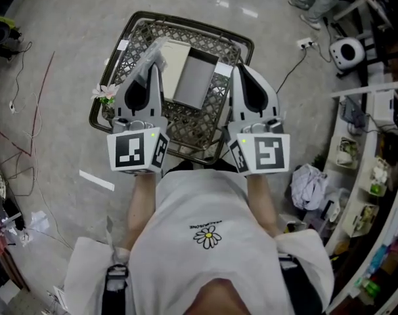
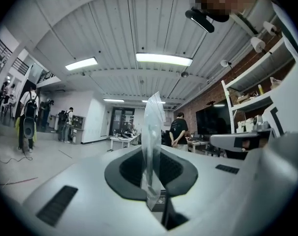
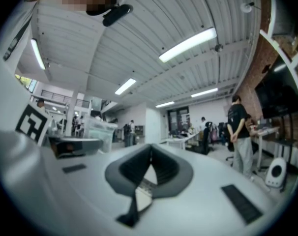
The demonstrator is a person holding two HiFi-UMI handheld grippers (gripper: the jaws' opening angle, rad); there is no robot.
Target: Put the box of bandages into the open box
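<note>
Left gripper (image 2: pixel 152 156): jaws clenched almost together on thin edge of clear plastic packet (image 2: pixel 153 132). Packet stands up from the jaws, off the floor, over far left part of wire basket (image 1: pixel 186 22). Cannot tell whether packet is the bandage box.
Right gripper (image 3: pixel 150 154): jaws pressed together, nothing between them.
Open box (image 1: pixel 198 79) lies inside basket, between the two gripper tips.
Both grippers held side by side before chest, tilted up toward ceiling.

head view looks steeply down; both gripper views tilt up toward ceiling (image 2: pixel 154 28).
</note>
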